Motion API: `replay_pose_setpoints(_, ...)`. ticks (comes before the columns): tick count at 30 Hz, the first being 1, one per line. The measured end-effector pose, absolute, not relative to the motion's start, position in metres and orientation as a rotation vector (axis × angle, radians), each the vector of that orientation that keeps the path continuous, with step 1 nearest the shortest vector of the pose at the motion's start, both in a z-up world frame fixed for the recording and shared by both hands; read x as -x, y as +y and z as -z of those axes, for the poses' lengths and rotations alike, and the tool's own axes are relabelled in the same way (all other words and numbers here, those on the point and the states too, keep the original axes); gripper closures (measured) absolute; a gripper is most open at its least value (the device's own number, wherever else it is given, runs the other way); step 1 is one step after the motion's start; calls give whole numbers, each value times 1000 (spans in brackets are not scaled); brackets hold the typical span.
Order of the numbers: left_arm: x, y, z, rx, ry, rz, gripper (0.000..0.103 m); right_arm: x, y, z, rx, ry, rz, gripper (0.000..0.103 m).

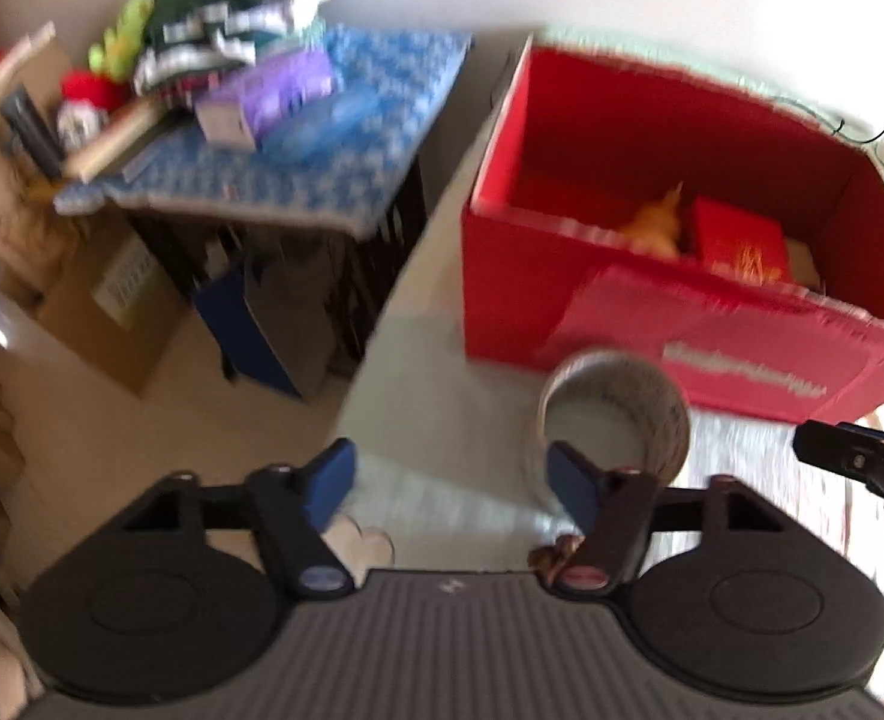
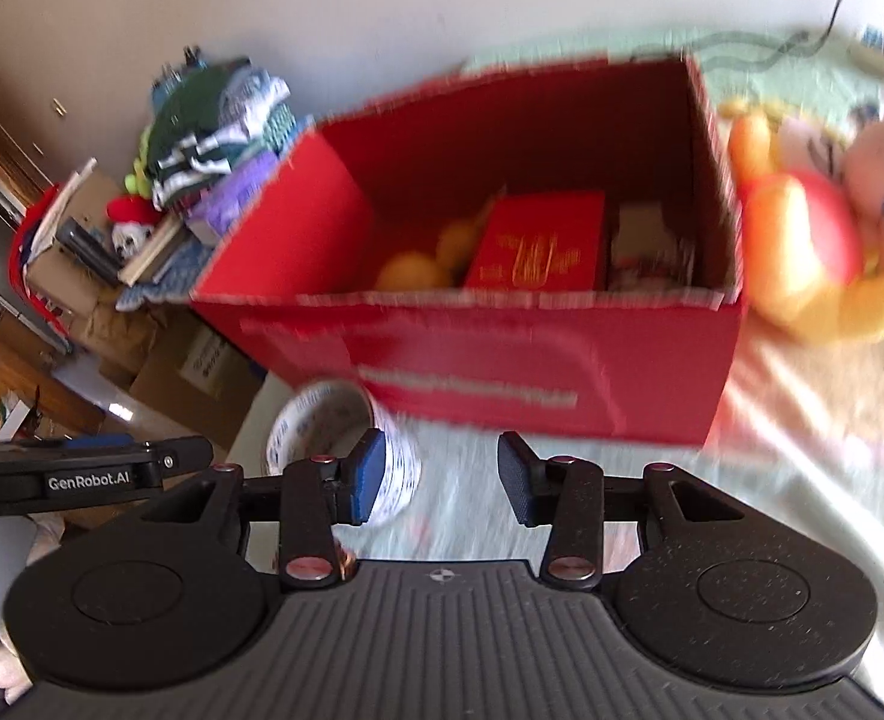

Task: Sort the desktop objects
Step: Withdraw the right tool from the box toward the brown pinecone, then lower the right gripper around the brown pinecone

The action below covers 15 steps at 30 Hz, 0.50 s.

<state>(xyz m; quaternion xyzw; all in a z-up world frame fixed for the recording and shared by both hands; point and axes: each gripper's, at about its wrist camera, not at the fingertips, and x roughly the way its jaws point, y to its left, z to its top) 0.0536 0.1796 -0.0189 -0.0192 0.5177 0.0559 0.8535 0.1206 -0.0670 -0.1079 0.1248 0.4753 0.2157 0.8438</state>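
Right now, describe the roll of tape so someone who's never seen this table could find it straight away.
Find the big open red cardboard box on the cloth-covered table. Just in front of its printed front wall, toward the table's left edge, the roll of tape stands on edge. It is the only hollow ring there, white with blue print, unlike the orange plush toy right of the box.

left tool (image 1: pixel 451 483) jaws apart, empty | tape roll (image 1: pixel 616 414) beside right finger | red box (image 1: pixel 652 324) behind
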Motion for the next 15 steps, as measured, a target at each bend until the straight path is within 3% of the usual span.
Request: replay_pose_setpoints(15,-18,179,58,-9,1141,302,30,-121,-36,153,-297,1268,-670,58)
